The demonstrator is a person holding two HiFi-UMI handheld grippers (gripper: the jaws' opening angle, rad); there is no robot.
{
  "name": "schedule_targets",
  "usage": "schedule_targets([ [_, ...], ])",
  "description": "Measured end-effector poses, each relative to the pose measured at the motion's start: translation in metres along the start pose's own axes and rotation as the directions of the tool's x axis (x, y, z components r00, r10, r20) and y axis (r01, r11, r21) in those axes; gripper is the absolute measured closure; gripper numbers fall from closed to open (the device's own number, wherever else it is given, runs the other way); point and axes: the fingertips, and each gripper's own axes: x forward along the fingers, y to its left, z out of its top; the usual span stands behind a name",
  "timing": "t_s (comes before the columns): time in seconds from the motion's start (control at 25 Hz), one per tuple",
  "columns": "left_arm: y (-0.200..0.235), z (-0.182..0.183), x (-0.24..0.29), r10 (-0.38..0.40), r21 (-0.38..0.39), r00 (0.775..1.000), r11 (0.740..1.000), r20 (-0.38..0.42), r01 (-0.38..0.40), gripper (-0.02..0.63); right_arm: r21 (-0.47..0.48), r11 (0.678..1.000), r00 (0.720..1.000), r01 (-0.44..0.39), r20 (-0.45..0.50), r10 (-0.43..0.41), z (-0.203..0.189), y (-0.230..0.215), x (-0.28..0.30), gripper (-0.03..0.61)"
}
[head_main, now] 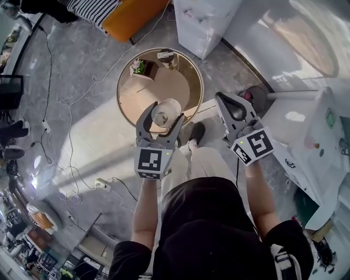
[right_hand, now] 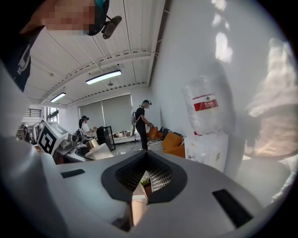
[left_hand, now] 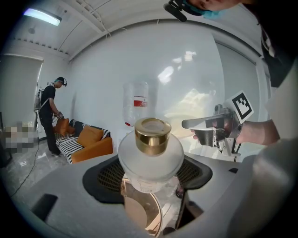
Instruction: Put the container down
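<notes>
In the head view my left gripper [head_main: 164, 118] is shut on a frosted white container [head_main: 166, 112] with a gold cap, held in the air over the near edge of a round wooden table [head_main: 136, 94]. The left gripper view shows the container [left_hand: 151, 142] upright between the jaws of the left gripper [left_hand: 150, 181], gold cap on top. My right gripper [head_main: 227, 101] hangs to the right of it, shut with nothing in it, away from the table. The right gripper view shows the right gripper [right_hand: 142, 186] with its jaws together and nothing between them.
On the table's far side stand a small potted plant [head_main: 141, 66] and another small object [head_main: 165, 56]. A white water-dispenser cabinet [head_main: 205, 22] and an orange sofa [head_main: 134, 16] lie beyond. Cables [head_main: 71, 142] run over the floor at left. A white counter [head_main: 317, 142] is at right.
</notes>
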Motion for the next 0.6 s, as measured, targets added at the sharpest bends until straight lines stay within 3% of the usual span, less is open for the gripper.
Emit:
schedule_targets([
  [0.4,0.007,-0.071,0.039,-0.024,-0.007,0.999,1.0,-0.043,0.024,0.27,0.042,0.999,0.999,-0.017,-0.032,0.019,-0.054,-0.001,0.024,0.575],
  [0.6,0.01,-0.107,0.063,-0.019,-0.06,0.996,0.998,-0.092,0.013,0.27,0.064,0.998,0.996,-0.013,-0.084,0.018,-0.09,-0.007,0.04,0.575],
])
